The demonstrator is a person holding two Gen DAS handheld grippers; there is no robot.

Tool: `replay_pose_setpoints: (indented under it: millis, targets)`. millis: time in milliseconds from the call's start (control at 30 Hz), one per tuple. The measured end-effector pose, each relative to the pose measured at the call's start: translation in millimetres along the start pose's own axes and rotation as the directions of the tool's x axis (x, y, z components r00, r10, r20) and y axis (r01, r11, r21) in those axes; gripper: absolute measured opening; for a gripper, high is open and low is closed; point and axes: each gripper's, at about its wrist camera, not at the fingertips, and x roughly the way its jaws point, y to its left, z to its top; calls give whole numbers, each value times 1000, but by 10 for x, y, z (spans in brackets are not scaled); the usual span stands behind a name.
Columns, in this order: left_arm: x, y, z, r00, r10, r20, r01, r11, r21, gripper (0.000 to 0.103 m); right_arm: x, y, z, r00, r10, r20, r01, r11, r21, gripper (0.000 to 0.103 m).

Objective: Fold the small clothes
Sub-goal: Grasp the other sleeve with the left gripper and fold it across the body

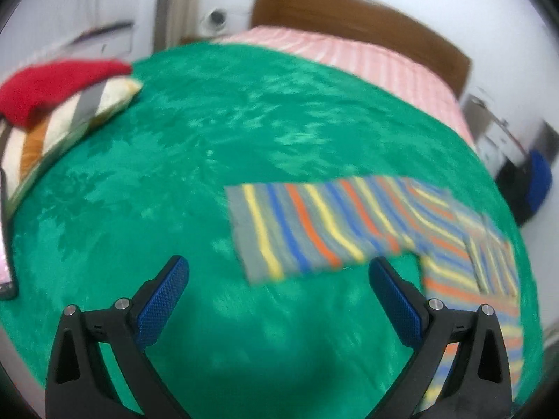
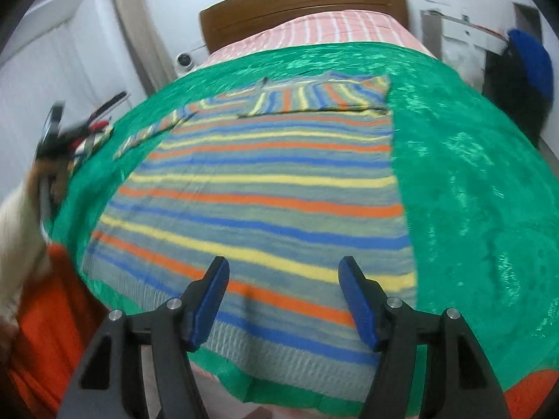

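Note:
A small striped sweater (image 2: 265,188) in grey, blue, yellow and orange lies flat on a green blanket (image 2: 471,181). One sleeve is folded across its top and the other stretches out to the left. In the left wrist view the outstretched sleeve (image 1: 307,223) lies just ahead of my left gripper (image 1: 279,269), which is open and empty above the blanket (image 1: 174,160). My right gripper (image 2: 283,272) is open and empty over the sweater's ribbed hem, near the bed's front edge.
A striped pillow with a red cloth (image 1: 52,87) on it lies at the far left of the bed. A pink striped sheet (image 2: 325,28) and a wooden headboard (image 2: 300,3) are at the back. A blue and black object (image 2: 527,59) hangs at the right.

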Motion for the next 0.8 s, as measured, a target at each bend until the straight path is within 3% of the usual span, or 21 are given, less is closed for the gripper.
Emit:
replay_pose_setpoints:
  millis: [133, 200, 233, 300, 433, 533, 600, 700, 800]
  targets:
    - [567, 137, 103, 992, 60, -113, -69, 995, -76, 95, 61, 4, -32, 1000, 6, -11, -6, 1000, -7, 65]
    - [756, 89, 46, 986, 49, -160, -62, 995, -81, 63, 83, -32, -22, 1000, 3, -14, -3, 1000, 6, 65]
    - [803, 41, 26, 985, 58, -165, -70, 995, -67, 58, 85, -58, -22, 1000, -1, -14, 1, 1000, 15, 65]
    - [799, -119, 22, 987, 88, -133, -89, 996, -4, 4, 76, -108, -24, 1000, -4, -10, 5, 999, 32, 65]
    - [557, -418, 221, 996, 72, -56, -69, 996, 52, 3, 17, -190, -4, 1000, -4, 26, 2, 998, 59, 65]
    - [215, -964, 464, 999, 30, 44, -38, 981, 192, 3, -35, -202, 12, 998, 2, 62, -5, 999, 53, 65]
    - [-11, -1421, 556, 996, -35, 87, 9, 961, 278, 3, -36, -204, 17, 998, 10, 70, -13, 999, 47, 65]
    - [-267, -2190, 502, 982, -158, 100, 105, 909, 403, 3, -6, -230, 17, 997, 32, 64, -35, 998, 52, 65]
    - [-334, -2907, 219, 962, -268, 50, 207, 839, 503, 4, 20, -274, 3, 997, 42, 57, -46, 996, 70, 65]
